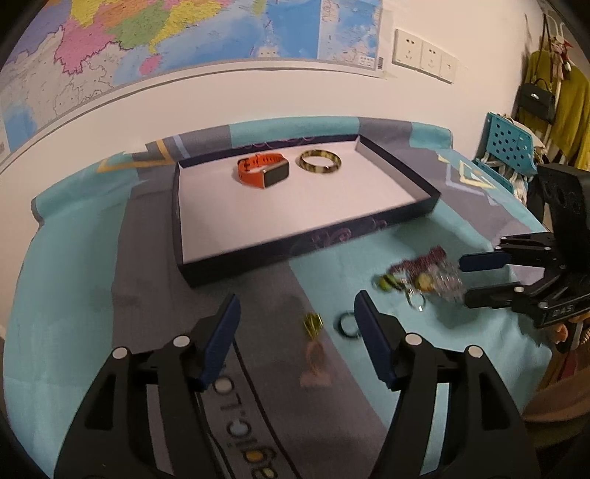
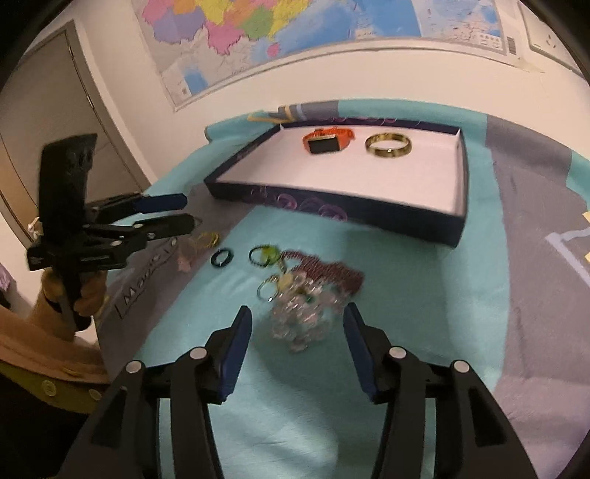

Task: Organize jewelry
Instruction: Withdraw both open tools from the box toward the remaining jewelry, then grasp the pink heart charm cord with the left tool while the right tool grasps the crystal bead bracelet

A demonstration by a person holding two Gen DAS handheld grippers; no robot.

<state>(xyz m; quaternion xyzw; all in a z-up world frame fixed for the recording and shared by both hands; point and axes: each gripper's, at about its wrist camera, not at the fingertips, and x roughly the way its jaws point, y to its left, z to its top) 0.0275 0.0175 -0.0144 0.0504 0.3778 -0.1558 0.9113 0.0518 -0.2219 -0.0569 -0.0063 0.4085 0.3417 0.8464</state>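
A: Item one, the tray (image 1: 402,221): dark walls, white floor, lying on the teal and grey cloth (image 1: 73,294) by the wall; contents?

B: Two pieces, side by side at the far end; an orange watch (image 1: 262,170) with a dark face, and a mottled bangle (image 1: 319,161) just to its right (apart, not touching).

A: Item two, the loose lot on the cloth, in front of the tray?

B: A heap of clear beads (image 2: 300,318) lying against a dark red beaded strand (image 2: 324,272); a silver ring (image 2: 267,289) at the heap's edge; a green and black ring (image 2: 262,255); a plain black ring (image 2: 222,257) to its left; a gold piece (image 1: 312,322) and a pinkish one (image 1: 315,363), both too blurred to name.

A: Left gripper (image 1: 295,331)?

B: Spread wide and holding nothing; gold piece and black ring lie on the cloth between and beyond its fingers.

A: Right gripper (image 2: 297,344)?

B: Also parted, empty; the clear beads sit just ahead between its blue pads (image 2: 236,353), untouched.

A: Surroundings?

B: A wall map (image 1: 184,33); sockets (image 1: 424,55); a blue chair (image 1: 510,145) to the right.
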